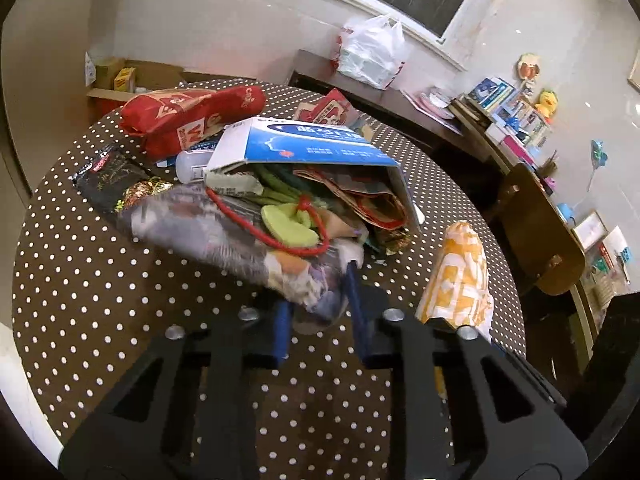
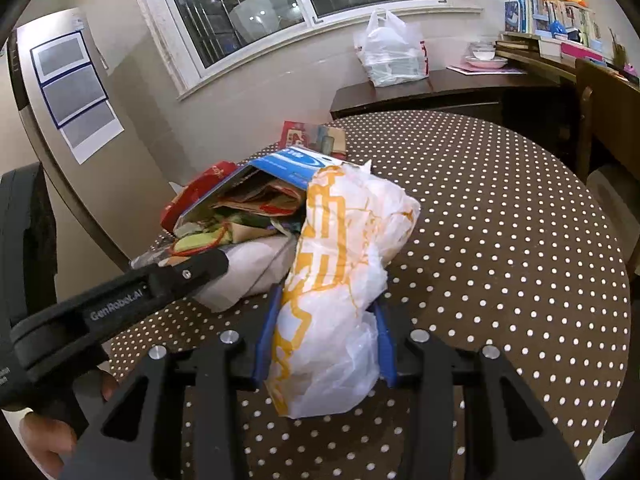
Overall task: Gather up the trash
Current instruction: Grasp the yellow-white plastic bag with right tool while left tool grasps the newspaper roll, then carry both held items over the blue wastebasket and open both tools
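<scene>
A: Which way is the trash lying from each set of fingers?

B: The left gripper (image 1: 320, 300) is reaching into the near end of a crumpled printed wrapper (image 1: 240, 236). Its long axis is running up and to the left, away from the fingers, and the blue fingers (image 1: 282, 332) are sitting narrowly on either side of that end — they are looking closed on it, though motion blur is hiding the actual contact.

A: And the right one?

B: The right gripper (image 2: 324, 340) is clamping partway shut on a white-and-orange plastic bag (image 2: 340, 264), whose length is running straight ahead from the fingers toward the blue-and-white box (image 2: 280, 168). The bag is lying on the dotted counter (image 2: 500, 240), touching the pile.

A: Which hand is nearer the box's open mouth?

B: The left — the wrapper is spilling right out of it, beside a red elastic loop (image 1: 256, 228).

A: Counts?

B: I am seeing one box, one orange-printed bag, one blurred wrapper, one red packet (image 1: 188, 116), one black packet (image 1: 108, 176) and one white bottle (image 1: 192, 164). Smaller scraps inside the box are too tangled to count.
</scene>
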Motion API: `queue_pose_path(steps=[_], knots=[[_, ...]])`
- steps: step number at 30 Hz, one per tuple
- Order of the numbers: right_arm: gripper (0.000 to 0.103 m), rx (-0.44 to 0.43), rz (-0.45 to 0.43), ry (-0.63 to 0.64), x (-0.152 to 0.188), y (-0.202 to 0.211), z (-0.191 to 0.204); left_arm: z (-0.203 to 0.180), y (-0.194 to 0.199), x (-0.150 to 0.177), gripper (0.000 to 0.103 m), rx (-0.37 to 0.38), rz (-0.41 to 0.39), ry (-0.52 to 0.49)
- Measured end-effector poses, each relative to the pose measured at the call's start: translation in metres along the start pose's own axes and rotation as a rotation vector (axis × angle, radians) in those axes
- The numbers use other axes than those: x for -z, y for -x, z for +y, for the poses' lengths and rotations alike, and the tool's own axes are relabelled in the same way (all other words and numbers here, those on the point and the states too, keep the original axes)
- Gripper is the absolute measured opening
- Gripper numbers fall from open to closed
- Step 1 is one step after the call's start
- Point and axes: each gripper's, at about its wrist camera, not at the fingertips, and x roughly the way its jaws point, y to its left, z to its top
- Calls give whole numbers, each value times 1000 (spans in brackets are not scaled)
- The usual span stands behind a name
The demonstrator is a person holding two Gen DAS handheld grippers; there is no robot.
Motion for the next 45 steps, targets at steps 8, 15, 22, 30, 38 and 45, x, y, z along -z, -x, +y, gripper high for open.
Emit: queue_pose_path(steps=[8, 15, 22, 30, 38, 45], knots=[[42, -26, -37, 27, 6, 28, 18, -11, 50, 18, 13, -3, -72, -105], [42, -64, -40, 84, 20, 45, 54, -1, 106, 33, 13, -6, -161, -138], [42, -130, -20, 165, 33, 47, 109, 32, 159, 44, 13, -54, -247, -104], [42, -274, 34, 295, 53, 26, 210, 128, 204, 54, 13, -232, -301, 7], [42, -416, 145, 430, 97, -20, 323, 242, 220, 70, 13, -414, -270, 165], [42, -463, 226, 519, 129, -83, 396, 326, 211, 90, 13, -554, -210, 307]])
